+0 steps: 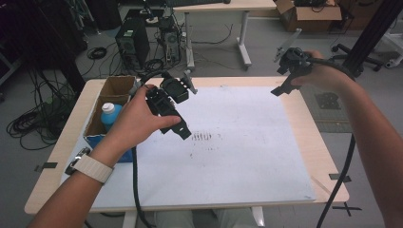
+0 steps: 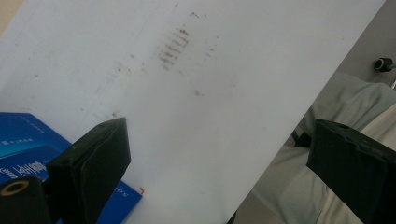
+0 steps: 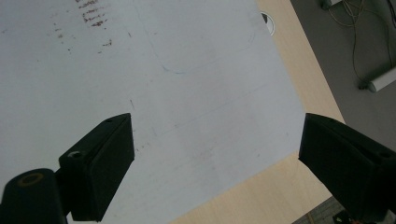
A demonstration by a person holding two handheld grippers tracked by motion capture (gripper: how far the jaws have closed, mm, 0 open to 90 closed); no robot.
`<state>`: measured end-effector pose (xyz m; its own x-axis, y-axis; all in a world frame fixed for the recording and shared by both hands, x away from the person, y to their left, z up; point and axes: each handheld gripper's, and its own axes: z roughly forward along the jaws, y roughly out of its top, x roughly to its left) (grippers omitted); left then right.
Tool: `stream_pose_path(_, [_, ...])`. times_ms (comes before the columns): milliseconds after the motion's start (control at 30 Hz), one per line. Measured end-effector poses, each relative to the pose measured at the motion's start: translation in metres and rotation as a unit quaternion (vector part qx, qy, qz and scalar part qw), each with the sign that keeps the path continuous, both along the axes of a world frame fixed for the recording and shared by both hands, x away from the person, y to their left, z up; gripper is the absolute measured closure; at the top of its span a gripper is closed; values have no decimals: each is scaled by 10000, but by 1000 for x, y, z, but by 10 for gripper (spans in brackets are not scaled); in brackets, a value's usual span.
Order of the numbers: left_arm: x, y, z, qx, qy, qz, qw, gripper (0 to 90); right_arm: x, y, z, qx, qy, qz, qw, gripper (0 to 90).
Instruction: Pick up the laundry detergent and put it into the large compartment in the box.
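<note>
My left gripper [image 1: 183,132] hangs over the left half of the white sheet [image 1: 237,142], held in a hand, and it is open. In the left gripper view its two black jaws stand wide apart with nothing between them [image 2: 219,163]. My right gripper [image 1: 281,89] is raised above the table's far right corner, open too; the right gripper view looks down between its spread jaws [image 3: 215,158] at the bare sheet [image 3: 187,70]. An open cardboard box [image 1: 111,102] at the table's left edge holds a white bottle with a blue cap [image 1: 109,113].
A patch of dark smudges [image 1: 202,137] marks the sheet's middle. The blue side of the box [image 2: 23,144] lies beside the left jaw. Cables trail from both grippers over the table's front edge. Beyond the table stand a computer tower [image 1: 132,45] and another desk [image 1: 223,7].
</note>
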<state>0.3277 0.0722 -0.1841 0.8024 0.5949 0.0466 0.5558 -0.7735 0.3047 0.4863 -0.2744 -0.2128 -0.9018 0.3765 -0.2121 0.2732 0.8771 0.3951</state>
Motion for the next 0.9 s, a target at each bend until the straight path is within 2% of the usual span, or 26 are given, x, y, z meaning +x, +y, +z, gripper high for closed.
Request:
stream_pose_path(333, [-3, 0, 0, 44, 16, 29, 10000, 63, -2, 1, 0, 14, -7, 16, 10000, 105])
stream_pose_path(900, [-3, 2, 1, -6, -26, 40, 10000, 63, -5, 0, 0, 57, 0, -16, 10000, 105])
